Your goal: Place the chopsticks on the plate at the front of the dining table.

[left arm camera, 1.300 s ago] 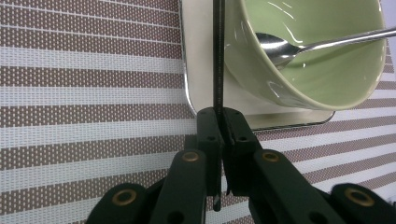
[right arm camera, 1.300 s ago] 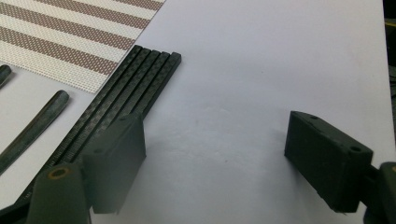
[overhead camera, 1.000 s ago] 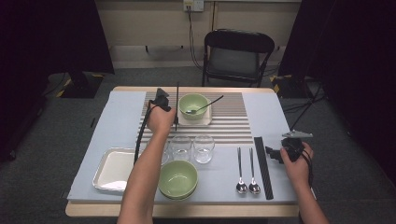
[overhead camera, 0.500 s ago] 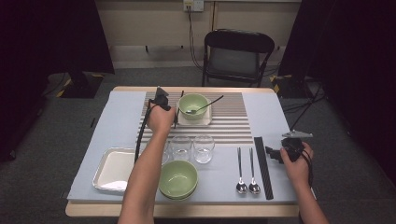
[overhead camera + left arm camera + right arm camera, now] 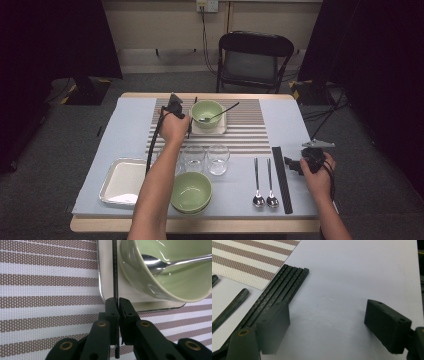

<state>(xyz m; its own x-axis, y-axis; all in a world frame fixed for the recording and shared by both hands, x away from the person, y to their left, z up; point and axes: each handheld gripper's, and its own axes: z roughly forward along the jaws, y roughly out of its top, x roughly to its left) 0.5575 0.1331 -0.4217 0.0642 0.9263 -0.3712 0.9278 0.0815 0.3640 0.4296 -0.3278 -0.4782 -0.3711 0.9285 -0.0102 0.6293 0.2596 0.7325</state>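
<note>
My left gripper (image 5: 183,118) (image 5: 117,302) is shut on a thin black chopstick (image 5: 192,117) (image 5: 115,270). It holds the stick over the left rim of a small steel tray (image 5: 107,277), beside a green bowl (image 5: 207,112) (image 5: 162,277). A spoon (image 5: 220,115) (image 5: 155,263) rests in that bowl. The tray stands on a striped placemat (image 5: 250,130) (image 5: 50,290). At the table's right edge my right gripper (image 5: 295,164) (image 5: 328,315) is open with nothing between its jaws. It stands just right of a row of black chopsticks (image 5: 281,177) (image 5: 284,287).
Two spoons (image 5: 264,182) lie left of the chopstick row. Two glasses (image 5: 206,158) stand mid-table, with stacked green bowls (image 5: 191,191) and a steel tray (image 5: 122,181) near the front edge. A black chair (image 5: 255,60) stands behind the table.
The chopstick in my left gripper has tilted slightly, its far end now leaning toward the bowl. The right gripper has stayed in place, still open.
</note>
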